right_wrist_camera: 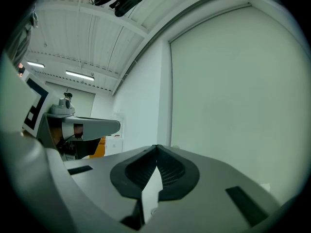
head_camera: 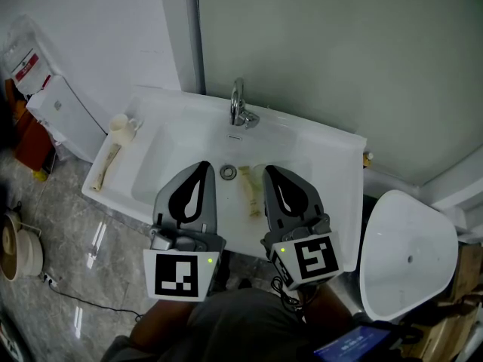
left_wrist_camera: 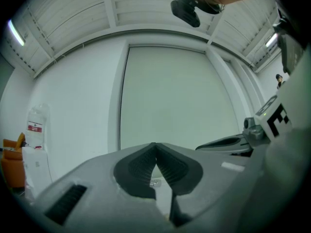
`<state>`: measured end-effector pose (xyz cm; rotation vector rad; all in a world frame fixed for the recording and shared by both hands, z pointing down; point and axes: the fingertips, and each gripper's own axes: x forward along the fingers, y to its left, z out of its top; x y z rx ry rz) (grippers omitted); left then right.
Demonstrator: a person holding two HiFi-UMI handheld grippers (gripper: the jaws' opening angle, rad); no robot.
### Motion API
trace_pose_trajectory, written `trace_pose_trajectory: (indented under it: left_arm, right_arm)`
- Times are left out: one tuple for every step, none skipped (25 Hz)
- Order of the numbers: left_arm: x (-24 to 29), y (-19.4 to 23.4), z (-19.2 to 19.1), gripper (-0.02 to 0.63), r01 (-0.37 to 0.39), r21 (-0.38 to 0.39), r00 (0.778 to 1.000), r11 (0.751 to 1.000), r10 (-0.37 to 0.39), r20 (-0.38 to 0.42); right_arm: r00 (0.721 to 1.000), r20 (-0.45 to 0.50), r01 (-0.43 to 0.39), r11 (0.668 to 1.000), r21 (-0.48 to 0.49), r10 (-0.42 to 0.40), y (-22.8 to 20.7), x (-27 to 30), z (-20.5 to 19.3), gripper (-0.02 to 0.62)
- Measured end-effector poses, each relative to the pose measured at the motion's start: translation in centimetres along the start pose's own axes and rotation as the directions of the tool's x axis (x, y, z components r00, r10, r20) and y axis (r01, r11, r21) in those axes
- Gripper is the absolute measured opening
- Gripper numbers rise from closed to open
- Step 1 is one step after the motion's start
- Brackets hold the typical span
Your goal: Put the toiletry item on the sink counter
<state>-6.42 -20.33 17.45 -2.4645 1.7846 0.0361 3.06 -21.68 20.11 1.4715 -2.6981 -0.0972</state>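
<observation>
**Both hand-held grippers closed and empty over the sink basin**

You hold the left hand-held gripper point(head_camera: 204, 166) and the right hand-held gripper point(head_camera: 269, 169) side by side above the white sink point(head_camera: 332, 145), their tips pointing toward the wall. In the left gripper view, your left hand-held gripper point(left_wrist_camera: 155, 147) has its ribbed pads meeting at the tip. Only a narrow wedge of gap widens back toward the body, and nothing is held in it. The right gripper view shows the same for your right hand-held gripper point(right_wrist_camera: 156, 148): tips together, no object between them.

The drain point(head_camera: 228, 173) lies between the two tips. The faucet point(head_camera: 240, 105) stands beyond them, roughly on the midline between your two tools. A yellowish stain point(head_camera: 250, 193) marks the basin just to the left of the right hand-held gripper.

The toiletry item point(head_camera: 112, 157), a long cream-coloured piece with a rounded far end, lies on the sink's left rim. It is to the left of your left hand-held gripper and well apart from it, touched by neither tool. A white toilet lid point(head_camera: 407, 255) sits to the right of your right hand-held gripper.
</observation>
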Motion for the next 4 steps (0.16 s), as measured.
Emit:
trace_pose_trajectory:
  left_arm:
    - [0.0,0.08,-0.04,0.012,0.0,0.001,1.0,1.0,0.0,0.001]
    - [0.01,0.16,-0.08,0.012,0.001,0.002,1.0,1.0,-0.001,0.001]
    - [0.01,0.25,-0.13,0.012,0.001,0.002,1.0,1.0,-0.001,0.001]
    - [0.01,0.34,-0.18,0.014,0.001,0.002,1.0,1.0,-0.001,0.001]
  right_arm:
    - [1.0,-0.001,-0.001,1.0,0.0,0.001,0.05,0.07,-0.04,0.014]
    - [1.0,-0.001,-0.001,1.0,-0.001,0.001,0.09,0.13,-0.08,0.014]
    - [1.0,-0.002,-0.001,1.0,-0.001,0.001,0.13,0.19,-0.14,0.014]
    - [1.0,-0.002,0.0,1.0,-0.001,0.0,0.16,0.25,-0.19,0.014]
